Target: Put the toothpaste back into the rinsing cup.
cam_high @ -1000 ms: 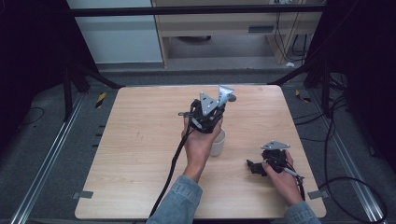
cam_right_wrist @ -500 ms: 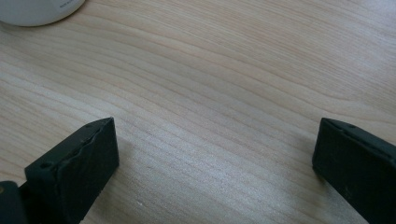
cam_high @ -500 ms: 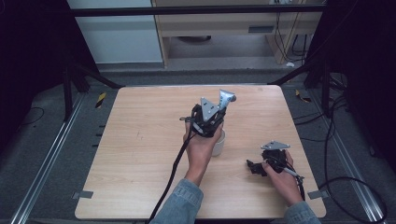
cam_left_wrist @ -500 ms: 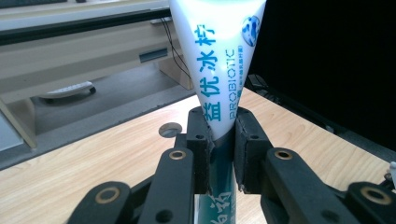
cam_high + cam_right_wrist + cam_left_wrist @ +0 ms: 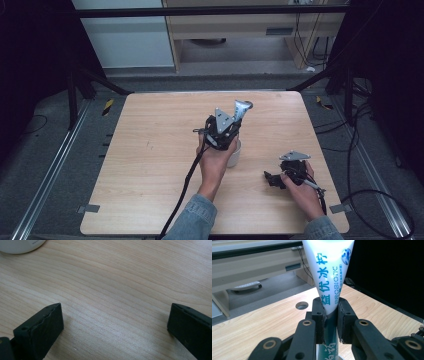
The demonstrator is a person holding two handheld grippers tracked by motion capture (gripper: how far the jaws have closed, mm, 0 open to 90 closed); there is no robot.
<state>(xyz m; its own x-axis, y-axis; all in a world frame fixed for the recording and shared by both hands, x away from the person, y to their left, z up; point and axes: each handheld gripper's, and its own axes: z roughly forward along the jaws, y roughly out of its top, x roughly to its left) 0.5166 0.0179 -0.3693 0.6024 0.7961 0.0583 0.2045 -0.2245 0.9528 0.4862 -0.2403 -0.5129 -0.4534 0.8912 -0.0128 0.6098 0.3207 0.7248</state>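
- Right now the left gripper [image 5: 330, 322] has its two black jaws pressed tight on a toothpaste tube [image 5: 329, 272], pinching it low down where the white body narrows into a dark green band.
- From the left gripper view the tube stands close to upright, its wide crimped end at the top, with blue Chinese characters and the word PROBIOTIC running along it.
- Seen from the high view, the left gripper [image 5: 223, 131] sits near the middle of the wooden table [image 5: 150, 165], a little toward the right edge, and the tube [image 5: 241, 109] pokes up out of it.
- Just under that gripper stands a white cup [image 5: 234, 156], partly covered by the left hand [image 5: 215, 162]; whether the tube's lower end is inside the cup I cannot tell.
- Over toward the near right corner, the right gripper [image 5: 272, 179] lies low on the table in the right hand [image 5: 300, 187], well apart from the cup.
- Its jaws are spread wide with bare wood between them in the right gripper view [image 5: 115, 322], gripping nothing.
- At the top left of that view the rounded white side of the cup [image 5: 21, 246] shows.
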